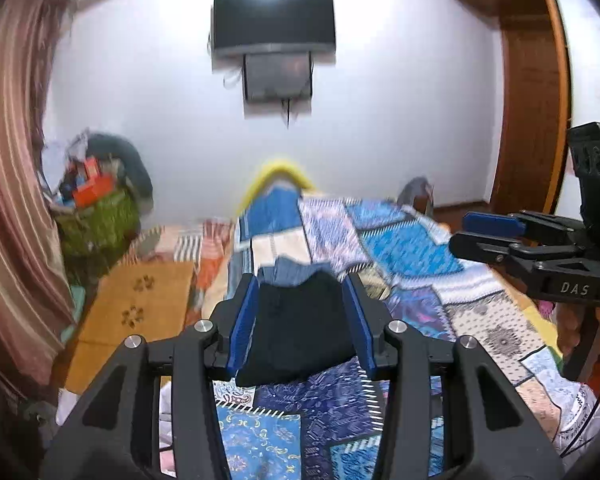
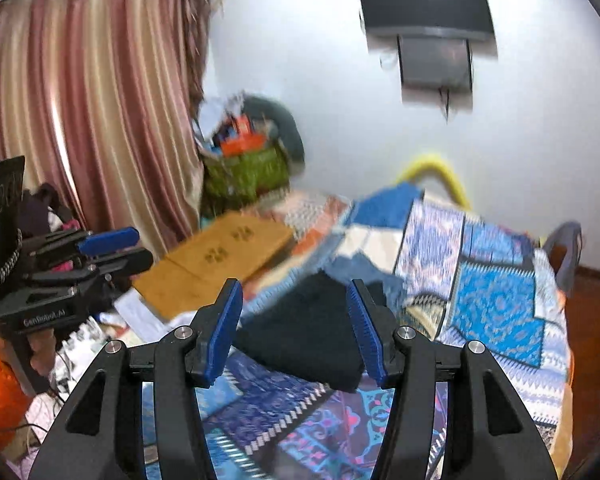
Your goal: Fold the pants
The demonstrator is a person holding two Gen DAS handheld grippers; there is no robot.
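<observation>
The dark pants lie as a folded bundle on the patchwork bedspread; the right wrist view shows them too. My left gripper hovers above and short of them, its blue pads apart, and the bundle shows through the gap untouched. My right gripper is also open and empty over the bundle. Each gripper appears side-on in the other's view, the right gripper and the left gripper, with nothing between the fingers. A blue-grey cloth lies just behind the pants.
A brown mat with paw prints lies left of the bed. A green basket of clutter stands by the striped curtain. A TV hangs on the far wall and a wooden wardrobe stands at right.
</observation>
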